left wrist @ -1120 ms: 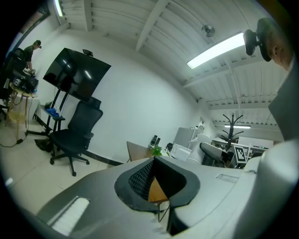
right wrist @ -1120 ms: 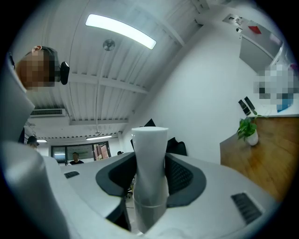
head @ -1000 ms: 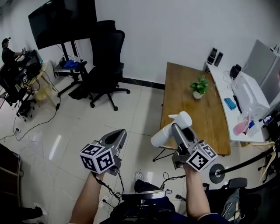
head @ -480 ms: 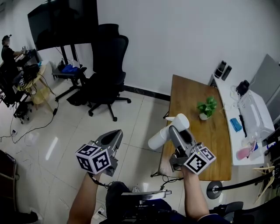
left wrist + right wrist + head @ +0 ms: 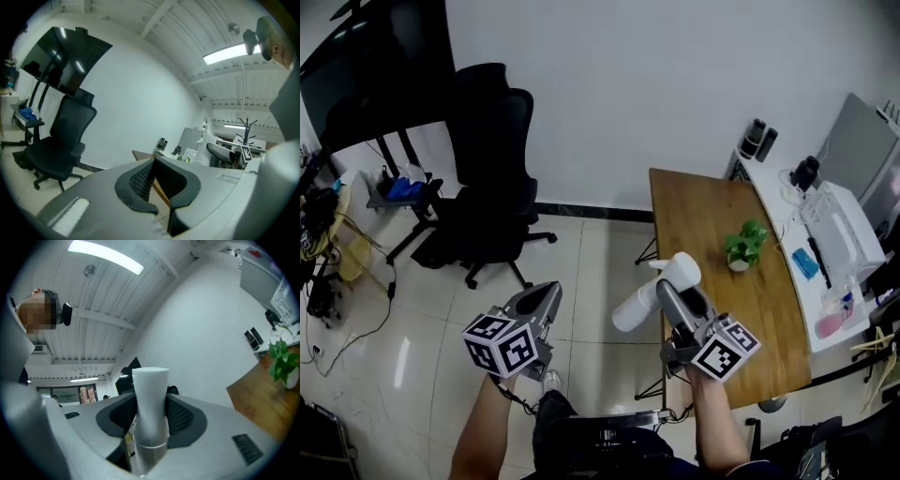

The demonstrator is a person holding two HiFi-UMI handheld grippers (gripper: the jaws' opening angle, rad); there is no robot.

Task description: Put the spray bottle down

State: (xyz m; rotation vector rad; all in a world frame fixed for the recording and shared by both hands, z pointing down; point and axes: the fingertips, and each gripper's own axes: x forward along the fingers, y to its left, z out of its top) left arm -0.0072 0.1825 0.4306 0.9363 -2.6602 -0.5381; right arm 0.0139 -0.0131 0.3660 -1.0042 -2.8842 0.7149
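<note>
Nearest to us, the left gripper point(image 5: 546, 298) hangs over the tiled floor with its jaws closed together and nothing between them, as its own view confirms point(image 5: 157, 180). It plays no part in the work at present. Beside it, the right gripper point(image 5: 668, 292) has its jaws part-way closed around the white spray bottle point(image 5: 633, 307). Its own view point(image 5: 150, 417) shows the pads pressing on both sides of the bottle point(image 5: 150, 394), which stands clear above the jaws. We find the bottle in the air, lying at a tilt, just beside the near left edge of the wooden table point(image 5: 703, 211) and resting on no surface. Farther on, the table top is mostly bare, with a small potted plant point(image 5: 745, 246) toward its right side and open wood in front of it. Beyond stand a black office chair point(image 5: 487, 178) and the white wall. We judge the task unfinished: the bottle is in hand and near a suitable surface, but bringing it over the wood, lowering it and releasing it all remain.
</note>
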